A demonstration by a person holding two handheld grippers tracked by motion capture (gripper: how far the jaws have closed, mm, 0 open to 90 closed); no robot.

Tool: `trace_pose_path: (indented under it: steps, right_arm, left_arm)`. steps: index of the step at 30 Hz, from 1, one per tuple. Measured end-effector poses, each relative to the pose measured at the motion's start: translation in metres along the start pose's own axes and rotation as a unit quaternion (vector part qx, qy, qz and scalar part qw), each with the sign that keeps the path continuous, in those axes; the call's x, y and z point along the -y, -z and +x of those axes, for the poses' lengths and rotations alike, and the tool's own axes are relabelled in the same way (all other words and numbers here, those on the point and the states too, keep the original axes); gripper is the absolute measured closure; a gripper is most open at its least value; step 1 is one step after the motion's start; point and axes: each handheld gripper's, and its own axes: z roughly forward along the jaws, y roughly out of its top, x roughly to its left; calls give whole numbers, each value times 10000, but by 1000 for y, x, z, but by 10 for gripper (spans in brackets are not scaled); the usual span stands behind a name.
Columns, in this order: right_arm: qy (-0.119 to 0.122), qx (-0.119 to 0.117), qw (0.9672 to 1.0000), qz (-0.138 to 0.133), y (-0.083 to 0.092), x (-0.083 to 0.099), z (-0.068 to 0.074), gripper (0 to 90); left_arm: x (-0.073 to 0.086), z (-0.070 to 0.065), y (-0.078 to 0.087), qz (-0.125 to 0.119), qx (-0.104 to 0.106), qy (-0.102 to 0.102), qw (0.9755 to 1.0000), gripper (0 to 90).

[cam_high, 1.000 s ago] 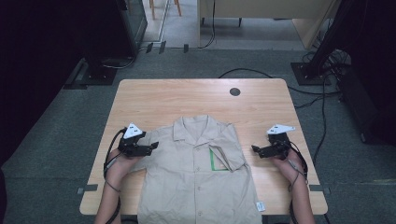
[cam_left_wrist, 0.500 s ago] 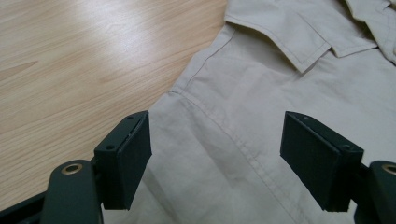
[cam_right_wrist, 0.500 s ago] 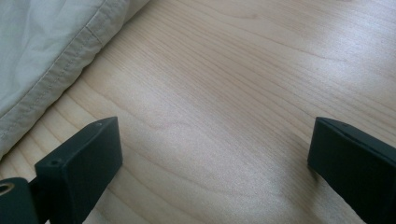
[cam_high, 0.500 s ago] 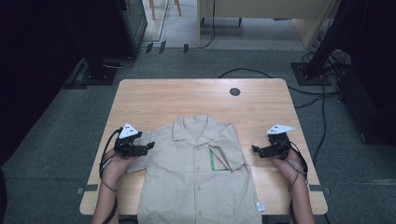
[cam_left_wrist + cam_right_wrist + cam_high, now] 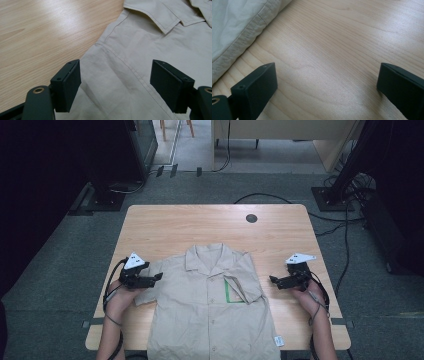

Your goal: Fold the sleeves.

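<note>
Shirt (image 5: 212,310) | beige, short-sleeved | flat, buttoned | green-edged pocket

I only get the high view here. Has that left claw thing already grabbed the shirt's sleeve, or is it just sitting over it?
Observer: Not grabbed. In the left gripper view the left gripper stands wide open, with the shirt sleeve's cloth lying flat between its jaws.
Operator: And the right one, is it over cloth too?
Observer: No. The right gripper view shows the right gripper open over bare table, with the sleeve's hem off beside one jaw, apart from it.
Operator: Is the cloth under the left one bunched up?
Observer: Only light creases, and a stitched seam runs slantwise across the gap between the jaws.
</note>
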Motion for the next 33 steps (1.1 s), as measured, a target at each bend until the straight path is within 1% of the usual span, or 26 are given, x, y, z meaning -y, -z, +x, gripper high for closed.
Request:
trace_pose_path:
  steps: [8, 13, 16, 19, 29, 33]
  right_arm:
    - [1, 0, 10000, 1, 0, 0, 0, 25]
    - [0, 1, 10000, 1, 0, 0, 0, 26]
    - [-1, 1, 10000, 0, 0, 0, 0, 25]
    - [-3, 4, 10000, 0, 0, 0, 0, 26]
    - [-5, 9, 10000, -1, 0, 0, 0, 26]
    - [-8, 11, 10000, -2, 0, 0, 0, 26]
  left_arm:
    - [3, 5, 4, -23, -26, 41, 10000, 248]
    - [5, 9, 8, -53, -74, 58, 9999, 248]
    - [7, 11, 10, -32, -114, 33, 9999, 248]
    - [8, 14, 12, -39, -125, 63, 9999, 248]
    - [15, 17, 12, 86, -134, 112, 9998, 248]
    - [17, 20, 13, 90, -152, 167, 9997, 248]
